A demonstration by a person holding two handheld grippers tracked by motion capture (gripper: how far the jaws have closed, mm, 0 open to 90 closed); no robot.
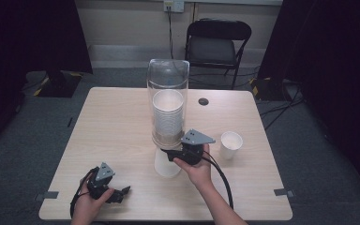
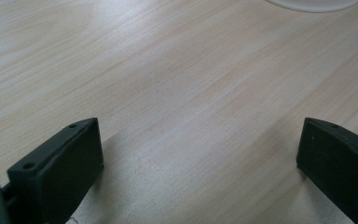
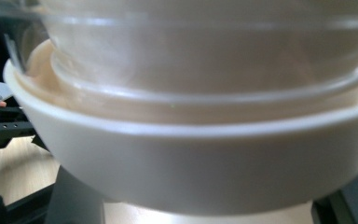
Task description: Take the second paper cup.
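my left tool (image 1: 122, 192) rests wide open and empty on the near worktop (image 1: 122, 126). my right tool (image 1: 171, 153) is clamped on the bottom cup (image 3: 205, 158) under the clear dispenser (image 1: 168, 84) mid-worktop. a skewed pull could drag two cups or tip the dispenser. no readable writing anywhere.

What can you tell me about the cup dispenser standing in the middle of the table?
The cup dispenser is a tall, clear plastic tube with a rounded, open top, standing upright near the middle of the wooden table. Inside it sits a stack of white paper cups. A cream-white collar rings its lower end, above a white base. The right gripper reaches in under the collar; its fingers sit beside it in the right gripper view.
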